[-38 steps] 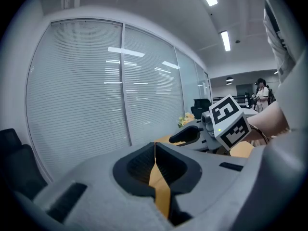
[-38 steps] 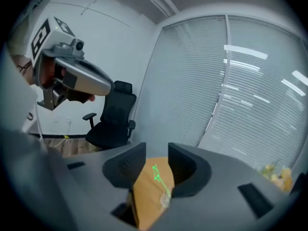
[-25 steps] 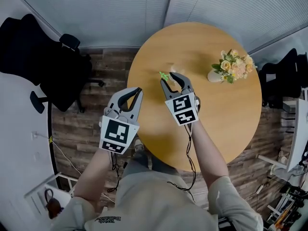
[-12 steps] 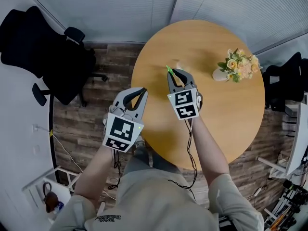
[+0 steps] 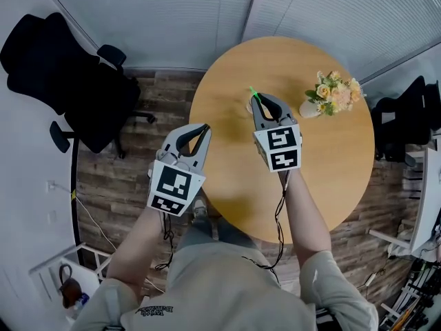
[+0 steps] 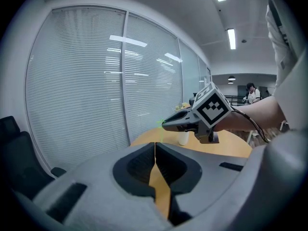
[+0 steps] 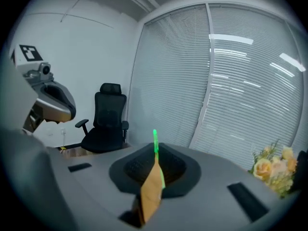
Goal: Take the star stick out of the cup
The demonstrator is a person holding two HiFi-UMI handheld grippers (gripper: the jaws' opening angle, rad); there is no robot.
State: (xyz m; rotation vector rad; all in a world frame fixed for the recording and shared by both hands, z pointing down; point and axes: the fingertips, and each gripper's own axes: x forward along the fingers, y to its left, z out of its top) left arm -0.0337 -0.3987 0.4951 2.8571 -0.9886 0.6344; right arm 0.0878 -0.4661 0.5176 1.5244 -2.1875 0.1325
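Observation:
A thin green star stick pokes out past the tips of my right gripper, above the round wooden table. The jaws are closing and the stick runs along the seam between them, pinched at the right gripper tips. In the left gripper view the right gripper hovers over the table with the star at its tip, and a small white cup stands on the table just behind it. My left gripper hangs off the table's left edge, shut and empty.
A vase of yellow and peach flowers stands on the table to the right of the right gripper. Black office chairs sit on the floor at the left, and another at the right. Window blinds run along the far side.
The right gripper's jaws went from wide open around the stick to closed on it, and the gripper shifted right and farther over the table. The left gripper barely moved.

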